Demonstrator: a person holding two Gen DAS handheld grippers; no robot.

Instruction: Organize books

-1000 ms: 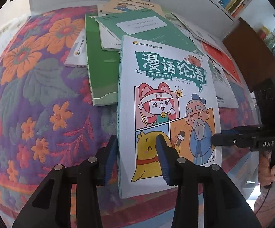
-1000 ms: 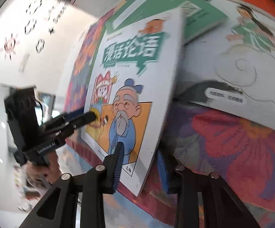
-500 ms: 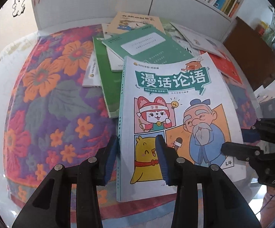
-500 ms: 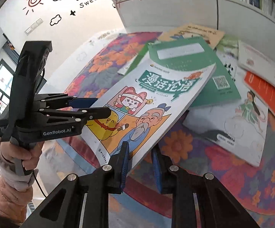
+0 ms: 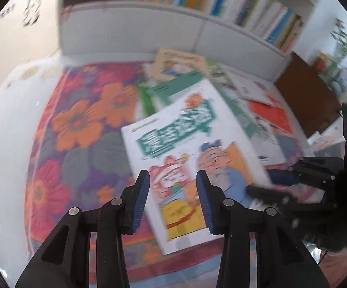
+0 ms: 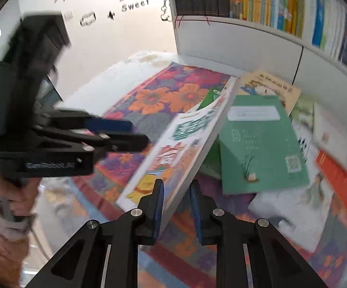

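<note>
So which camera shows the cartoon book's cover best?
The left wrist view: the cartoon book faces the camera, with its title and drawings all in sight, though blurred. The right wrist view sees it almost edge-on, so the cover is squashed narrow.

A floral cloth [image 5: 82, 129] lies below a white wall with "Life is Sweet" lettering [image 6: 134, 0].

**Camera placement: both wrist views, steeply downward**

Left wrist view sits behind the left claw [image 5: 173, 193], looking down close over the cartoon book [image 5: 192, 158] toward the bookshelf [image 5: 221, 4]. Right wrist view sits behind the right claw [image 6: 175, 206], aimed likewise from the book's other side. Both share the book, the floral cloth [image 6: 163, 98], the shelf and each other's claw.
</note>
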